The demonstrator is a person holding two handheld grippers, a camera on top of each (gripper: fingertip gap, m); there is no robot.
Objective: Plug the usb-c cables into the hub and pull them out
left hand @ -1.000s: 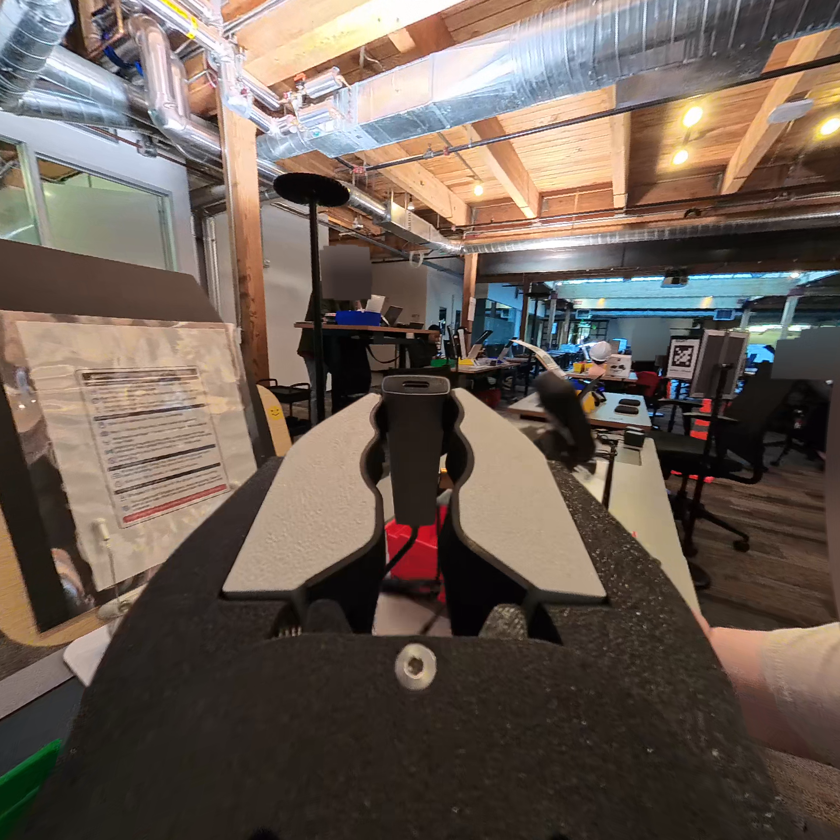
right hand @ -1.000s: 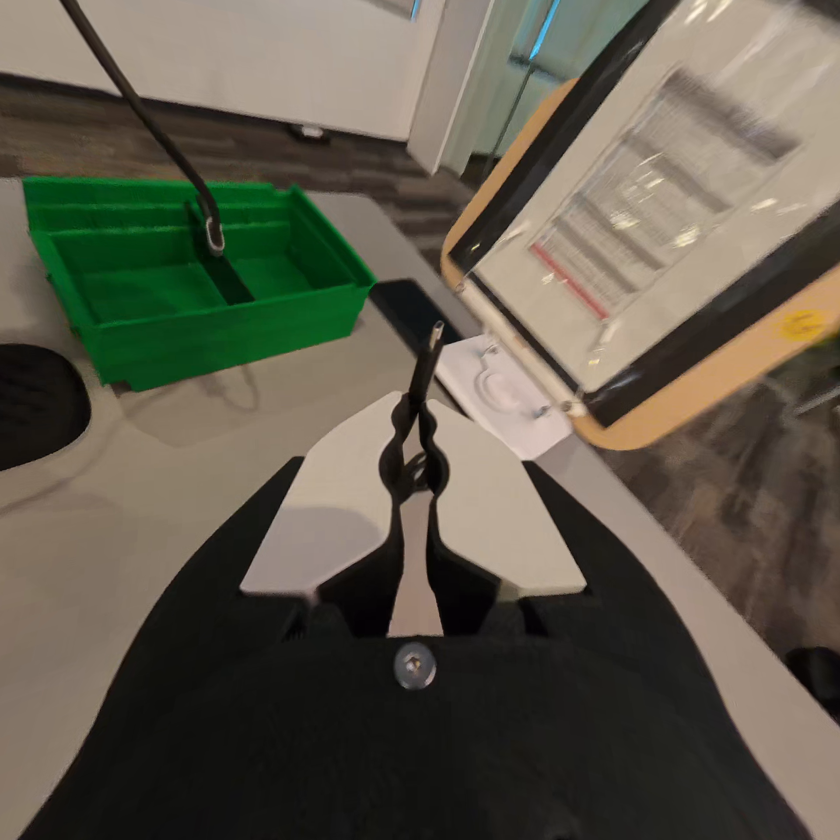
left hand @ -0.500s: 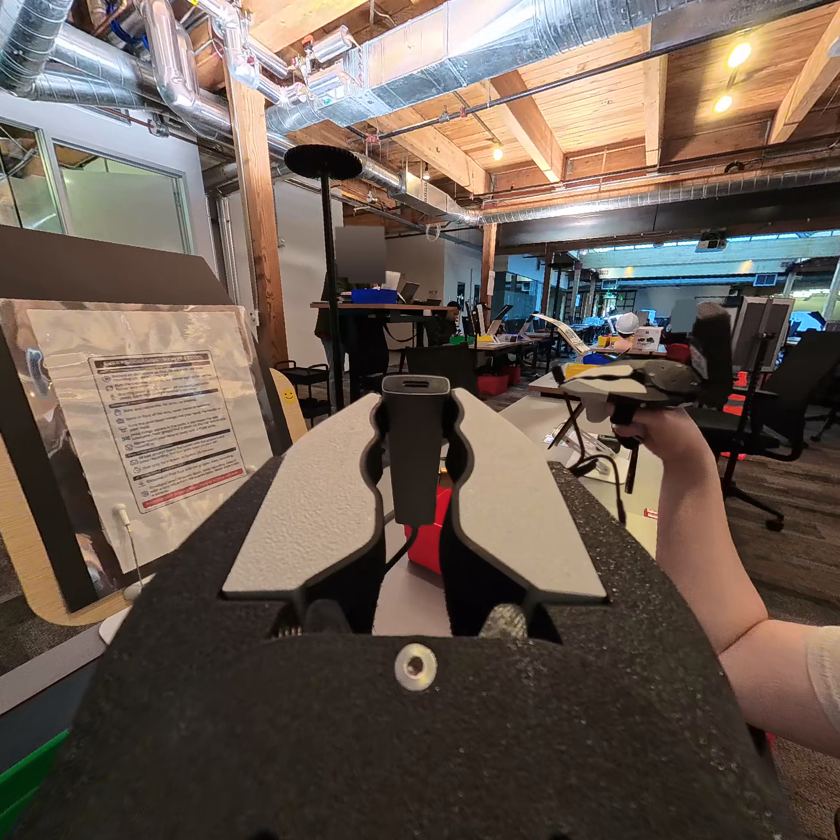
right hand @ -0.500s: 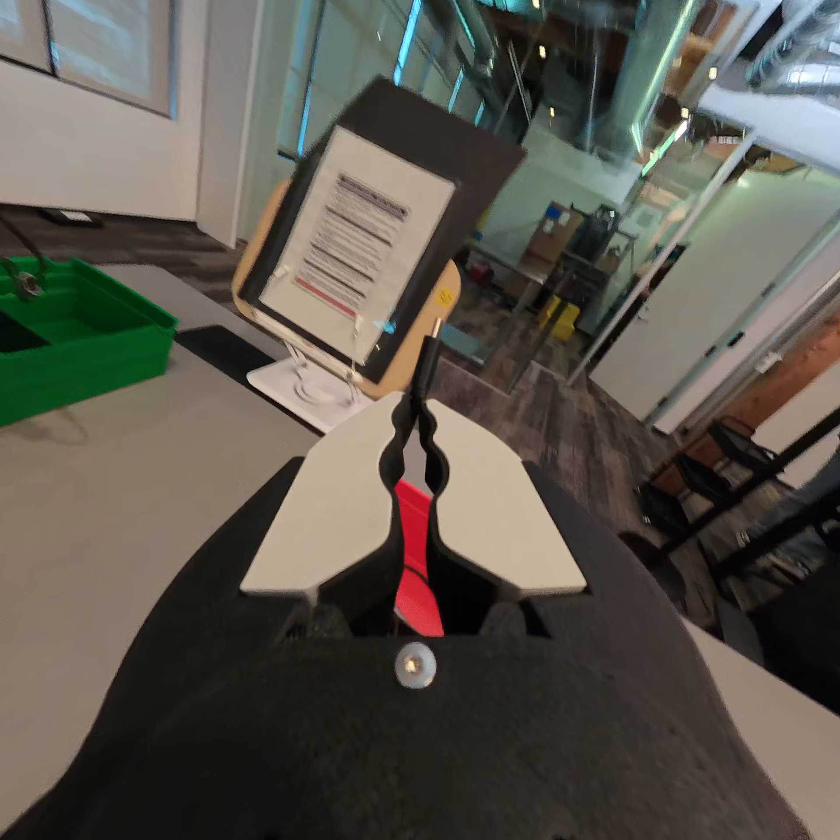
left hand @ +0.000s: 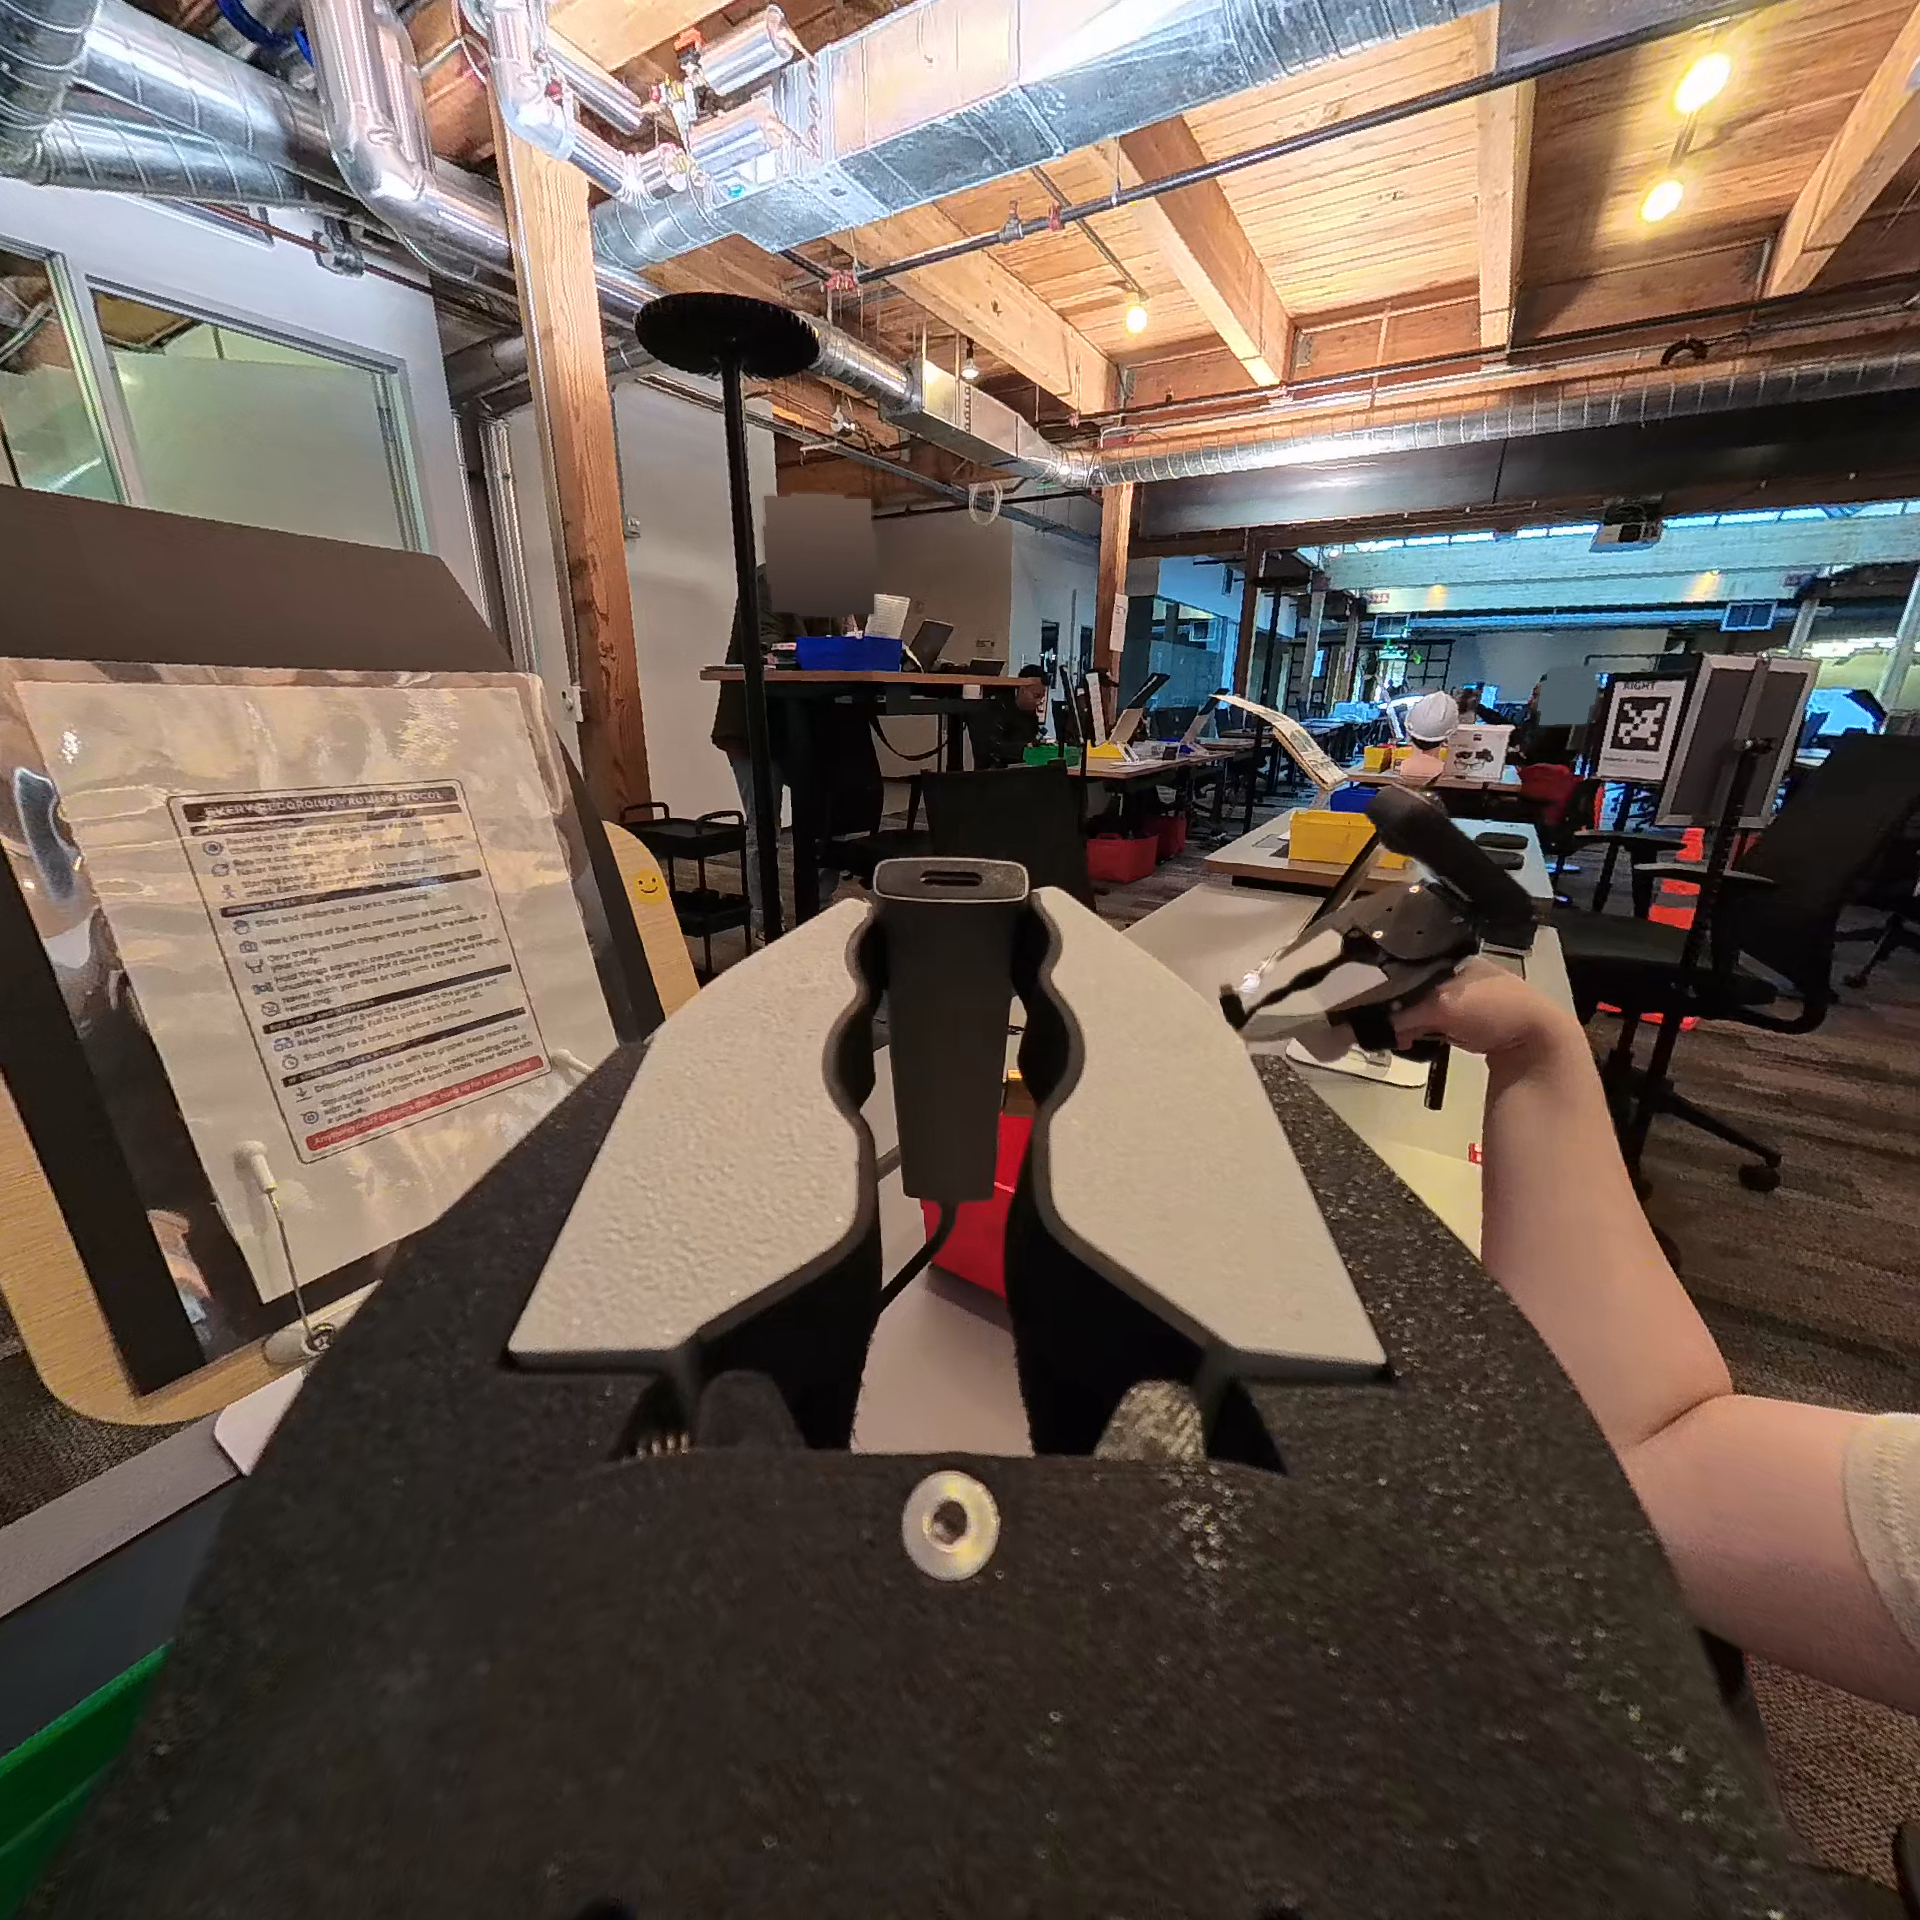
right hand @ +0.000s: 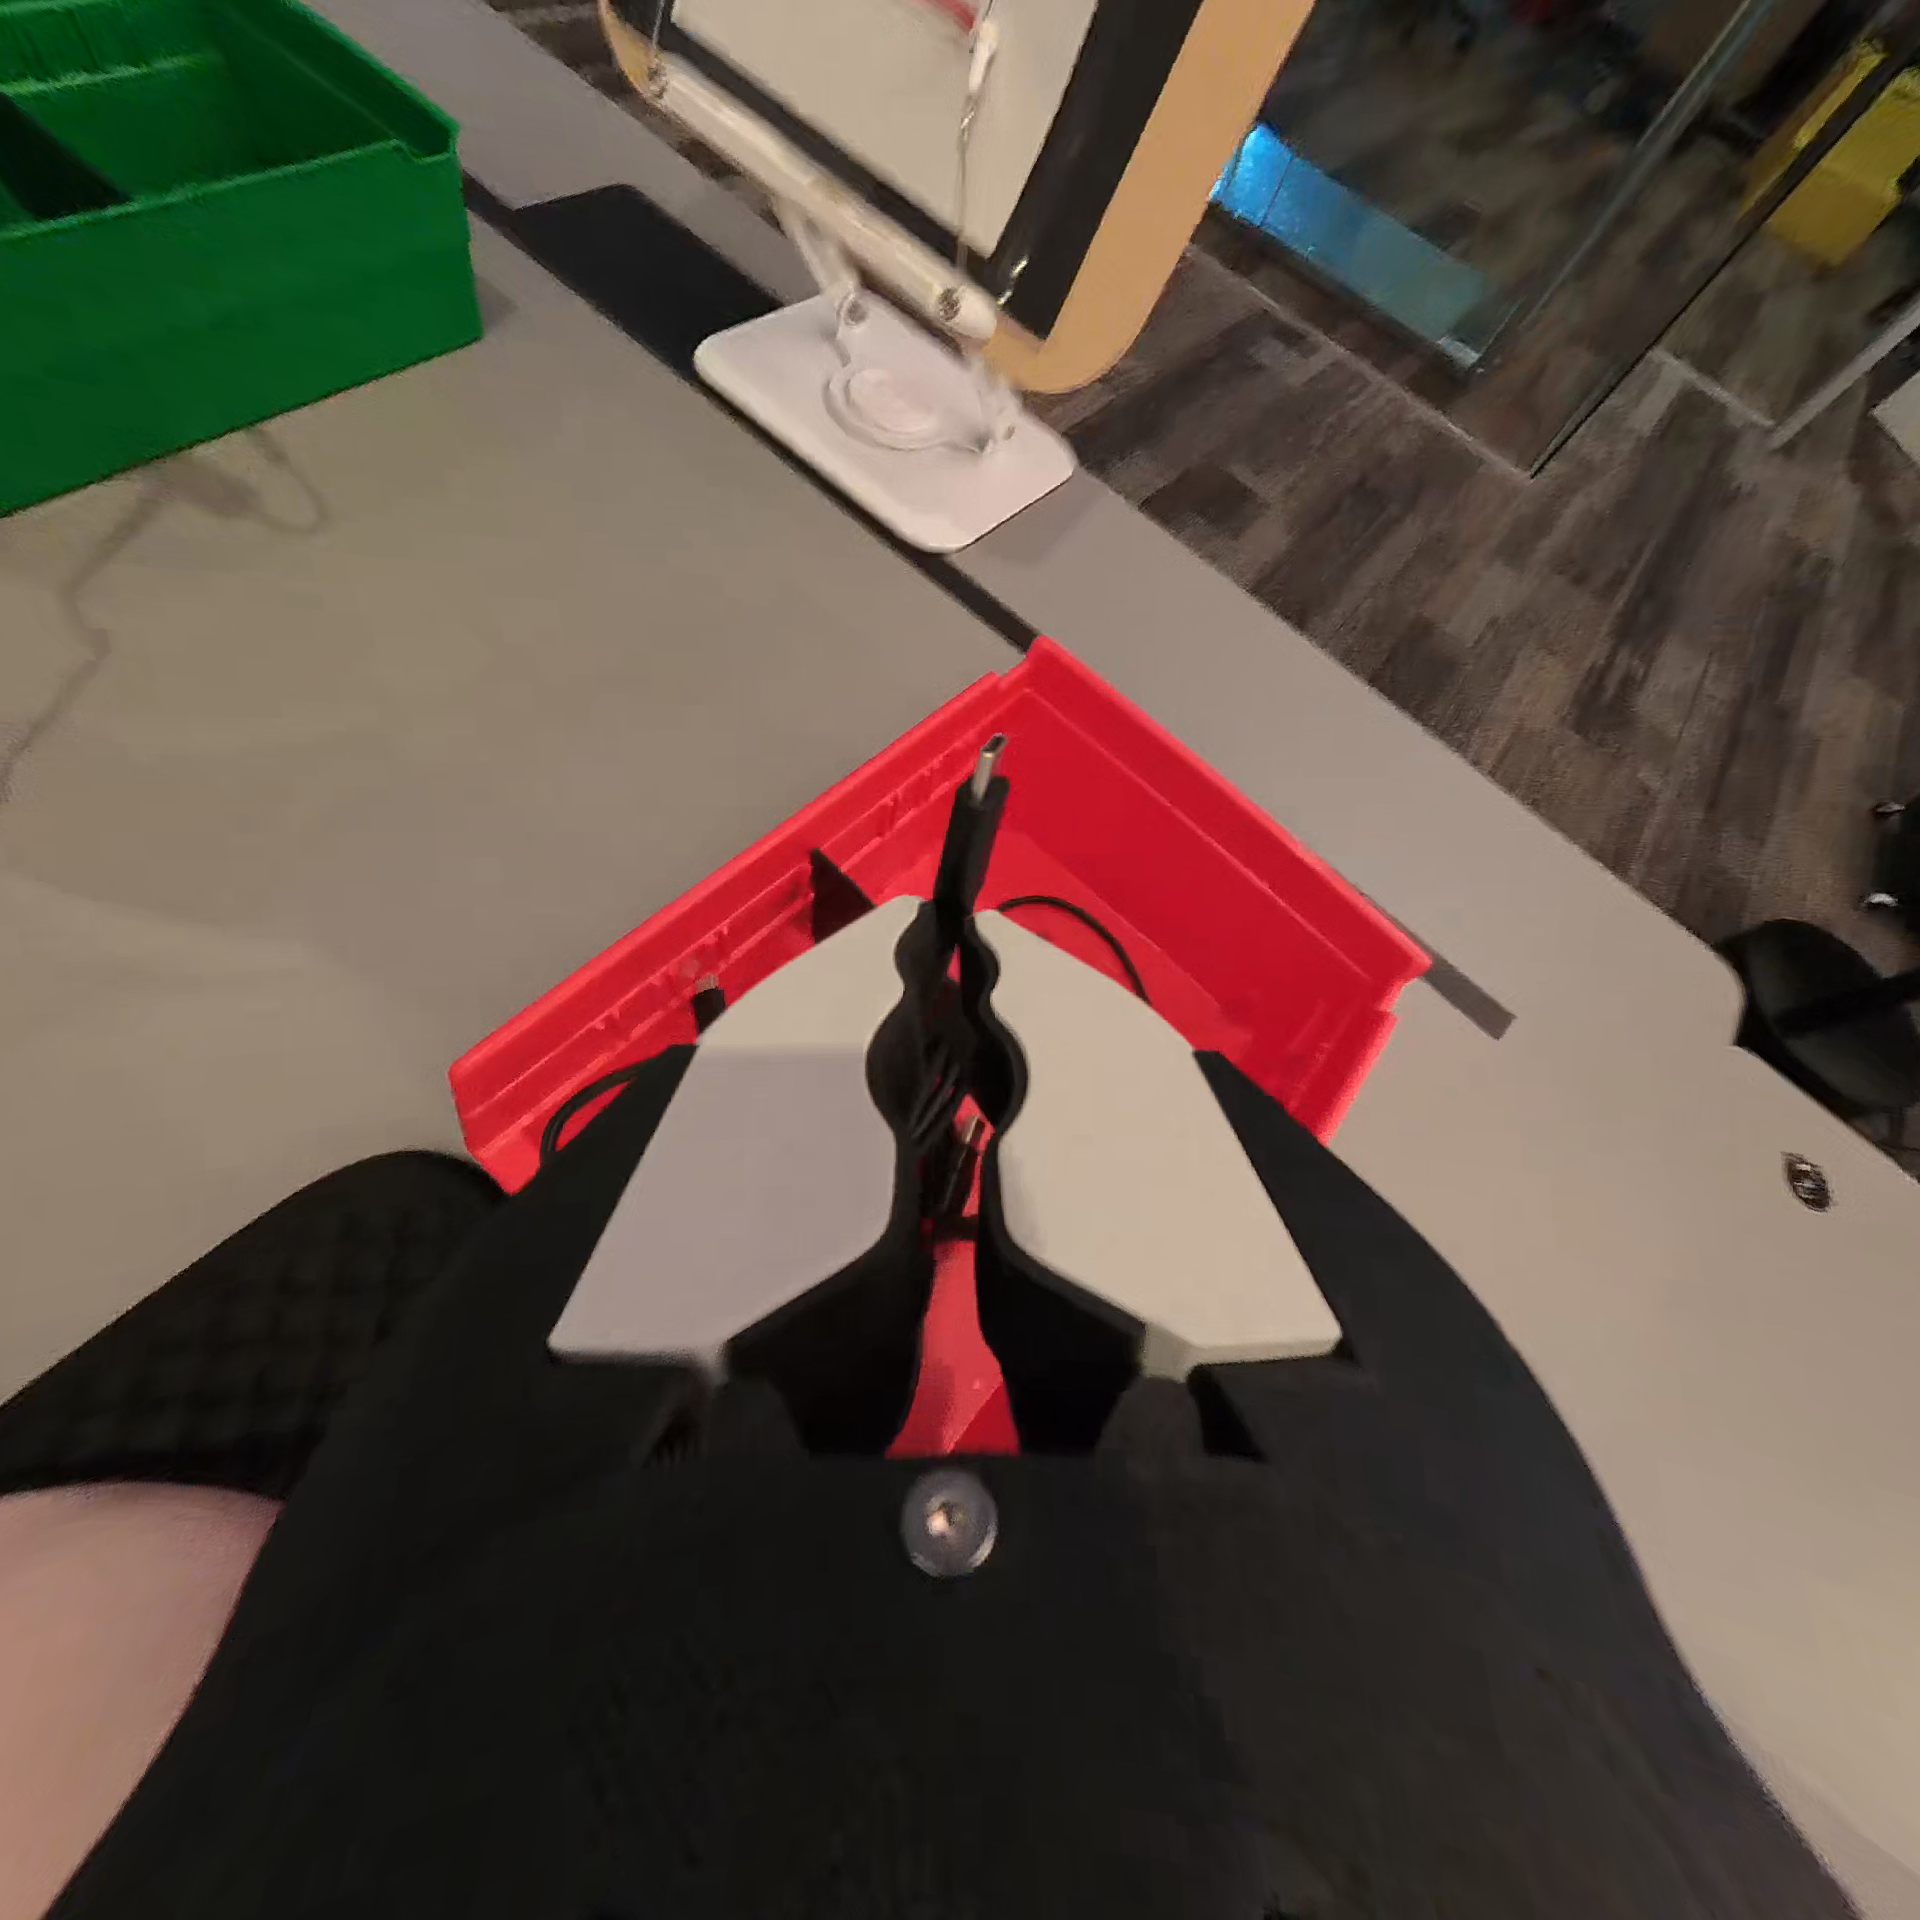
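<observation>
- Left tool [left hand: 951,925] is clamped on the hub [left hand: 948,1023], a dark grey stick held pointing straight out ahead of the tool, with the open port on its end face showing and nothing plugged into it.
- A thin black lead hangs off the hub's near end, down between the tool's fingers toward the red bin [left hand: 977,1216] underneath.
- Right tool [right hand: 951,914] is squeezed shut on a black usb-c cable [right hand: 961,862] — the plug [right hand: 987,774] sticks out past the tips, metal end forward and leaning a bit right.
- In the left wrist view that same right tool [left hand: 1299,977] sits off to the right of the hub, held up by a hand [left hand: 1475,1023], well apart from the port. So no contact yet.
- Below the right tool is the red bin [right hand: 1195,821] on the grey tabletop [right hand: 520,644], with more black cable looped inside it and what looks like another plug just behind the tips. Hard to say how many spares there are.
- Green bin [right hand: 208,208] is far up and left of the right tool, and a framed sheet on a white stand [right hand: 894,426] sits ahead of it.
- Progress, as I read it: both pieces are picked up and in the air, but nothing's plugged in. Lining the plug up with the port, pushing in, pulling out, then doing the other cables is all left — early days.
- The plug's tilt probably needs straightening before it'll slide in.
</observation>
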